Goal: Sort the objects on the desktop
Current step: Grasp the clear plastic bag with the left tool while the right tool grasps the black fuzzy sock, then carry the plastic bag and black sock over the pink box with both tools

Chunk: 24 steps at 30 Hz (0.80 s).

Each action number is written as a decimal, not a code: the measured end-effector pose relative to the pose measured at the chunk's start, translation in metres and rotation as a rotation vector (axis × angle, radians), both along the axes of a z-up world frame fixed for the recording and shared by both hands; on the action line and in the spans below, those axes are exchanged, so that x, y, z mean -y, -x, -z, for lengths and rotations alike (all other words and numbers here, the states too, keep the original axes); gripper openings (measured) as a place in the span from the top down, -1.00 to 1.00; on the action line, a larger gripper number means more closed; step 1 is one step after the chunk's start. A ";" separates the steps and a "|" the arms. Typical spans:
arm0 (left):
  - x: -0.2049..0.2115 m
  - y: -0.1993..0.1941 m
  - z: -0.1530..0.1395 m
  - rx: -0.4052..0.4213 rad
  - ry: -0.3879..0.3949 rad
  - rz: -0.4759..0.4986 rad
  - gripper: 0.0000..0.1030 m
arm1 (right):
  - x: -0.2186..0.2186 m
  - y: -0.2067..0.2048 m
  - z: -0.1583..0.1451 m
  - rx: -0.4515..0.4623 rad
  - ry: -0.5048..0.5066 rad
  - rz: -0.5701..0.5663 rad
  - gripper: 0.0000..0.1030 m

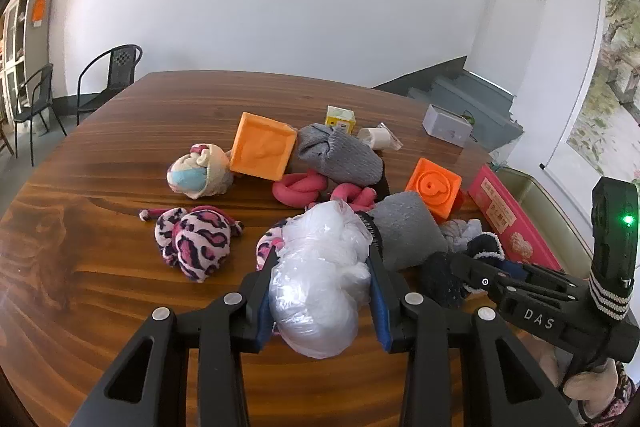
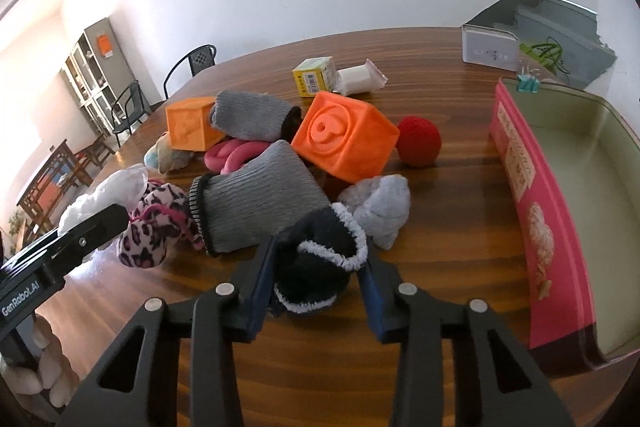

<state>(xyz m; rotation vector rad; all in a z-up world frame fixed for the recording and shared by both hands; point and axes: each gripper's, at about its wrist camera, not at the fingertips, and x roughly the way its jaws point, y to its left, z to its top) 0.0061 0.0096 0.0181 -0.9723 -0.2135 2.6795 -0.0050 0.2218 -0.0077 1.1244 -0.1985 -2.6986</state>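
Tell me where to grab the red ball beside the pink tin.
Grip the red ball across its middle, coming down from above. It is round, so any width fits, but an orange block crowds its left and the pink tin stands to its right.

Right gripper [image 2: 318, 267] low over near edge of wooden surface [image 2: 460, 195], jaws closed on dark sock with white trim [image 2: 316, 267]. Just beyond: ribbed grey sock [image 2: 260, 199], pale grey sock bundle [image 2: 380, 207], leopard-print sock [image 2: 154, 223] to left. Large orange cube [image 2: 344, 141] touches red ball [image 2: 419, 141]; second orange cube [image 2: 192, 127] and grey rolled sock [image 2: 252, 119] farther left, pink ring toy [image 2: 232, 155] between. Pink box [image 2: 532, 203] along right edge. Yellow carton [image 2: 314, 77], white roll [image 2: 358, 79], white box [image 2: 490, 47] toward far edge. Left gripper [image 2: 92, 227] at left, white plastic bag [image 2: 104, 195] between its jaws.
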 end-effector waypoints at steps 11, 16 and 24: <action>0.005 -0.001 0.000 0.002 -0.015 -0.007 0.22 | 0.011 0.016 0.016 0.073 0.054 -0.048 -0.40; 0.005 -0.002 0.000 0.000 -0.019 0.001 0.22 | 0.025 0.010 0.016 0.052 -0.023 -0.079 0.09; 0.002 -0.002 0.001 -0.002 -0.014 0.004 0.22 | 0.012 -0.004 -0.004 -0.038 0.001 -0.035 0.11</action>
